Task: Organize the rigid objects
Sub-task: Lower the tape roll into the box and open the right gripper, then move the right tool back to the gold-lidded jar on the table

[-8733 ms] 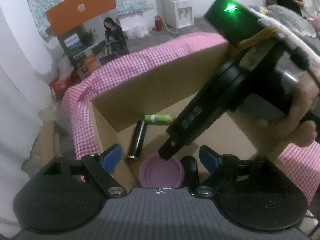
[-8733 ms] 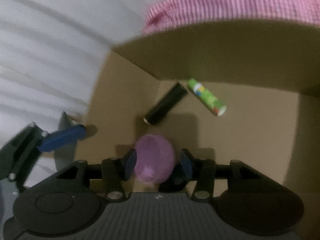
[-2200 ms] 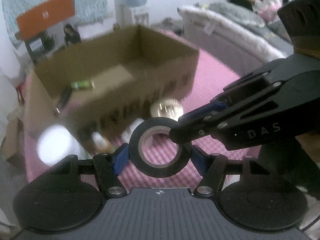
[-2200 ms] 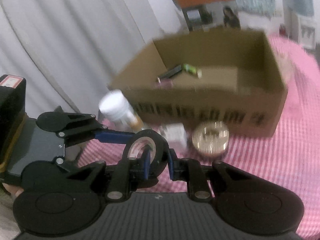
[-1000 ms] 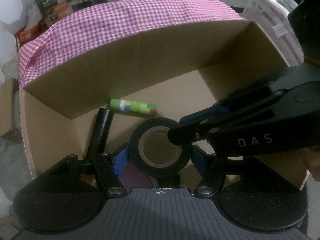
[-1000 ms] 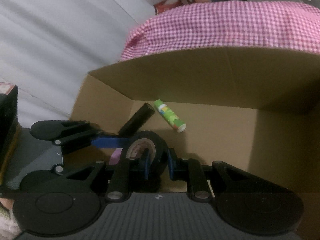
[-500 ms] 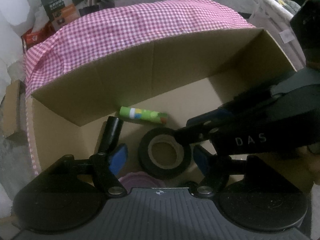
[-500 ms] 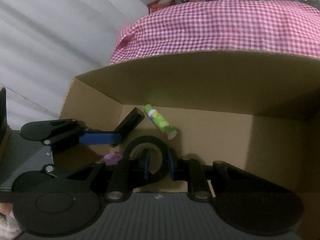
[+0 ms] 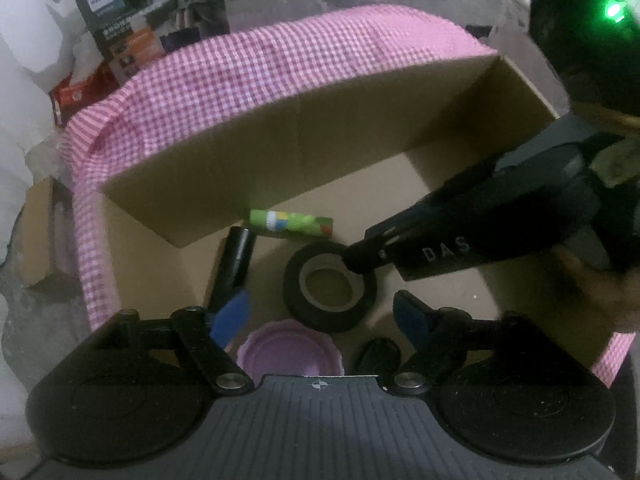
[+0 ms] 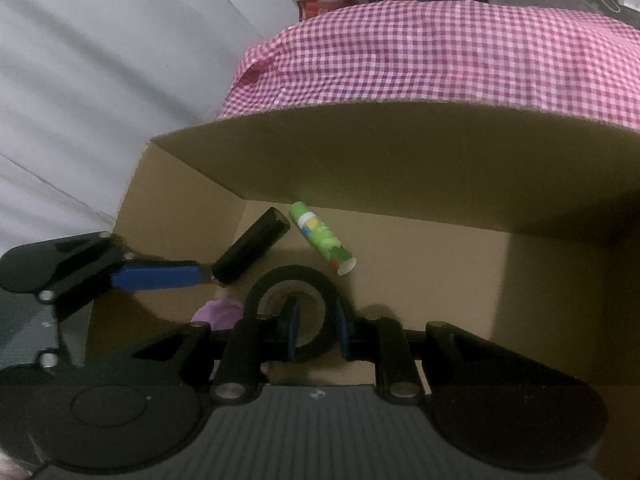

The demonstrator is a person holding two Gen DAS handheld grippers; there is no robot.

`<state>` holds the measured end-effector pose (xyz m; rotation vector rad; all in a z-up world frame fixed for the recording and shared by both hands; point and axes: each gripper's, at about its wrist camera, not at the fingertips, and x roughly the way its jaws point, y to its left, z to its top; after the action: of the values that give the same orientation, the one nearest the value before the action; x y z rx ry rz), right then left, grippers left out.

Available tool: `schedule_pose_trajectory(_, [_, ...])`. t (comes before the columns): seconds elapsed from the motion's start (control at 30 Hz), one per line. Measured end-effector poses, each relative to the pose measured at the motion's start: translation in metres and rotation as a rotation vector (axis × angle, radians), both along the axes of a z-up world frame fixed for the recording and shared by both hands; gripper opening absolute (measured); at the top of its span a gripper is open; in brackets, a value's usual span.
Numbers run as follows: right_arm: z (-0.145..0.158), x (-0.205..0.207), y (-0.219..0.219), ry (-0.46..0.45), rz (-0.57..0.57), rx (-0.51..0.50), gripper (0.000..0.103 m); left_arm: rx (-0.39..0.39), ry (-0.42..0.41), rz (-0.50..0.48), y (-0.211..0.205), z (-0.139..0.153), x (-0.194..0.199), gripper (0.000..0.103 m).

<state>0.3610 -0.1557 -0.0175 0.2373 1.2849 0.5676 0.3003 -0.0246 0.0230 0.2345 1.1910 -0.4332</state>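
A black tape roll (image 9: 296, 292) lies low in the cardboard box (image 9: 280, 140), by the floor. My right gripper (image 9: 356, 260) comes in from the right and is shut on the roll's wall, one pad inside the ring and one outside. The right wrist view shows the same grip (image 10: 316, 332) on the tape roll (image 10: 280, 276). My left gripper (image 9: 320, 314) hangs just above the roll with its jaws opening. Its blue pads (image 9: 230, 314) stand clear of the roll on both sides.
On the box floor lie a green glue stick (image 9: 292, 224), a black cylinder (image 9: 236, 264), a purple lid (image 9: 290, 354) and a small black object (image 9: 378, 354). A pink checked cloth (image 9: 240, 80) covers the table around the box. Cartons (image 9: 116, 28) stand on the floor behind.
The left jaws have spread off the tape roll and the left gripper has lifted a little. The roll has sunk toward the box floor, still pinched by the right gripper.
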Motion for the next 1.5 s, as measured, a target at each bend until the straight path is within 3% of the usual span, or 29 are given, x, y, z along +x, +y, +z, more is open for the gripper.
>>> schedule_pose_trajectory(0.33, [-0.006, 0.004, 0.008, 0.010, 0.037, -0.071, 0.022, -0.129, -0.112, 0.084, 0.045, 0.056, -0.028, 0.088])
schedule_pose_trajectory(0.63, [-0.012, 0.003, 0.029, -0.024, 0.116, -0.185, 0.022, -0.229, -0.253, 0.188, 0.091, 0.093, -0.086, 0.097])
schedule_pose_trajectory(0.9, [-0.012, -0.001, 0.034, -0.062, 0.131, -0.250, 0.023, -0.273, -0.289, 0.262, 0.109, 0.076, -0.140, 0.098])
schedule_pose_trajectory(1.23, [-0.010, -0.003, 0.032, -0.080, 0.108, -0.286, 0.024, -0.275, -0.284, 0.330, 0.126, 0.043, -0.176, 0.098])
schedule_pose_trajectory(1.37, [-0.006, -0.004, 0.027, -0.077, 0.097, -0.221, 0.025, -0.277, -0.297, 0.333, 0.128, 0.040, -0.186, 0.098])
schedule_pose_trajectory(1.5, [0.017, -0.016, 0.012, -0.116, 0.055, -0.151, 0.025, -0.246, -0.350, 0.303, 0.122, 0.044, -0.199, 0.098])
